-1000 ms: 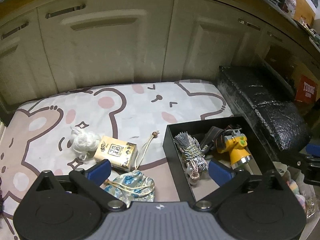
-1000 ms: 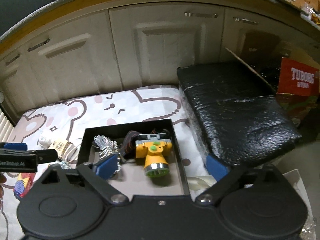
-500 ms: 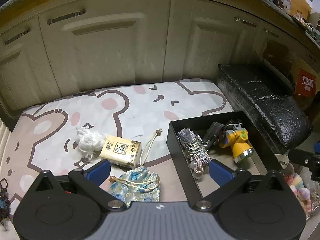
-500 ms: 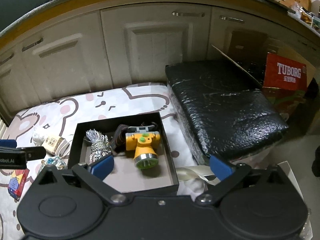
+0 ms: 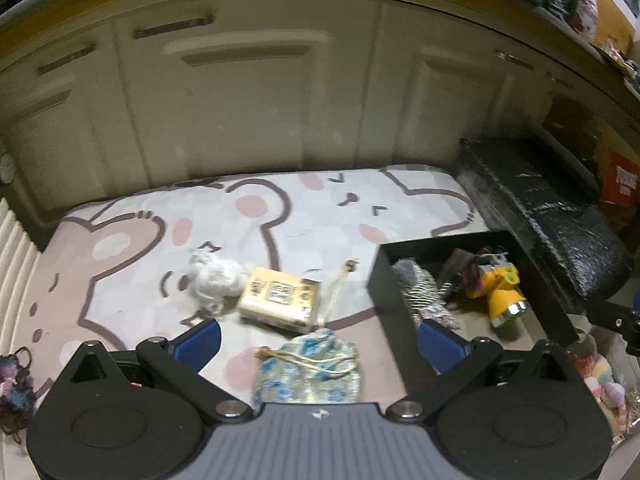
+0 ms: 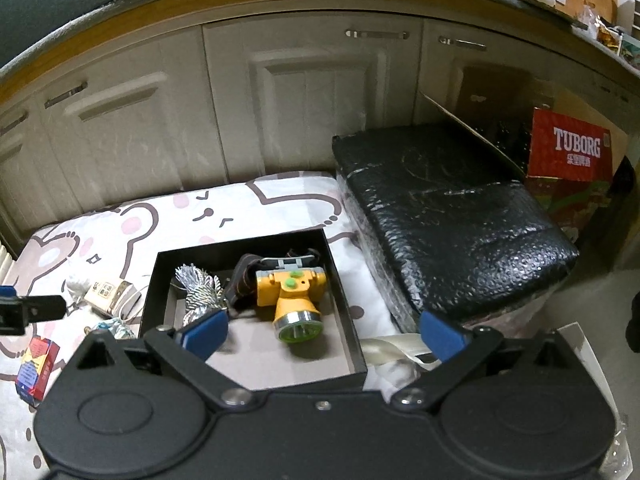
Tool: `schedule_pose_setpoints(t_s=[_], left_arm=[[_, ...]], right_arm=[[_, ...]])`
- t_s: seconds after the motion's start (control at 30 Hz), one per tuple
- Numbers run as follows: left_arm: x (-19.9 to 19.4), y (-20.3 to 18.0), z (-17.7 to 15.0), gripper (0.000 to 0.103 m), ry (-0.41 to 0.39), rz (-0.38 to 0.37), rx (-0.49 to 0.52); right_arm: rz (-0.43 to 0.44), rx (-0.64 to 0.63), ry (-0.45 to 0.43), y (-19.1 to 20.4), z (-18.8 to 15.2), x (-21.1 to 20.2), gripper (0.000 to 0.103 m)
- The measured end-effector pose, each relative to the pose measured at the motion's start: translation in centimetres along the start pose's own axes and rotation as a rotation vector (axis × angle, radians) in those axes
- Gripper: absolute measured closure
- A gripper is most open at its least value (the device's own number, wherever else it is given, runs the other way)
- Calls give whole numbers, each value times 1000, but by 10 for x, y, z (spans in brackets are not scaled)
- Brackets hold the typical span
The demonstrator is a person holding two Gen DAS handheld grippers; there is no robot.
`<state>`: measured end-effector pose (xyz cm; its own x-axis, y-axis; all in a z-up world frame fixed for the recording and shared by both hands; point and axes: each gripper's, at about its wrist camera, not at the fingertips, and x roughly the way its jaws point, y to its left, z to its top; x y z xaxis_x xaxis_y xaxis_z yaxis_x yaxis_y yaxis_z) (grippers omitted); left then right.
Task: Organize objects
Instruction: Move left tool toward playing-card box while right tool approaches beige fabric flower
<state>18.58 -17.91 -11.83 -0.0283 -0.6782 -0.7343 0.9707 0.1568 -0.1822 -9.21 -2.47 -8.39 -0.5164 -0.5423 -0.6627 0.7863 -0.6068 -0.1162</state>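
Note:
A black open box [image 6: 344,304] lies on the bear-print mat [image 5: 312,208] and holds a yellow headlamp [image 6: 290,294] and a silver tassel bundle [image 6: 200,290]. Left of the box lie a tan tissue pack [image 5: 280,298], a white fluffy ball [image 5: 216,278] and a blue floral drawstring pouch [image 5: 308,368]. My left gripper [image 5: 320,338] is open above the pouch, holding nothing. My right gripper [image 6: 324,330] is open over the box's near edge, also empty. The box [image 5: 394,308] with the headlamp [image 5: 500,292] shows at the right of the left wrist view.
Cream cabinet doors [image 6: 304,92] back the mat. A black wrapped block [image 6: 444,216] borders the mat on the right, with a red Tuborg carton [image 6: 572,148] behind it. A small red-and-blue box [image 6: 36,364] and a dark yarn item [image 5: 14,380] lie at the mat's left.
Both grippers have pulled back and risen, so the mat and box look smaller and farther. The objects on the mat have not moved. Both stay open.

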Motion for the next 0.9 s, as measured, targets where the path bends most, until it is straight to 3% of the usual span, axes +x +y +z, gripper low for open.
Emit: schedule_pose_setpoints(t_s=[0.47, 0.9], left_arm=[[-16, 71, -9, 0, -24, 113, -72], [-24, 123, -20, 0, -44, 163, -143]], right_arm=[[106, -55, -22, 59, 7, 8, 0], [229, -151, -43, 131, 3, 5, 0]])
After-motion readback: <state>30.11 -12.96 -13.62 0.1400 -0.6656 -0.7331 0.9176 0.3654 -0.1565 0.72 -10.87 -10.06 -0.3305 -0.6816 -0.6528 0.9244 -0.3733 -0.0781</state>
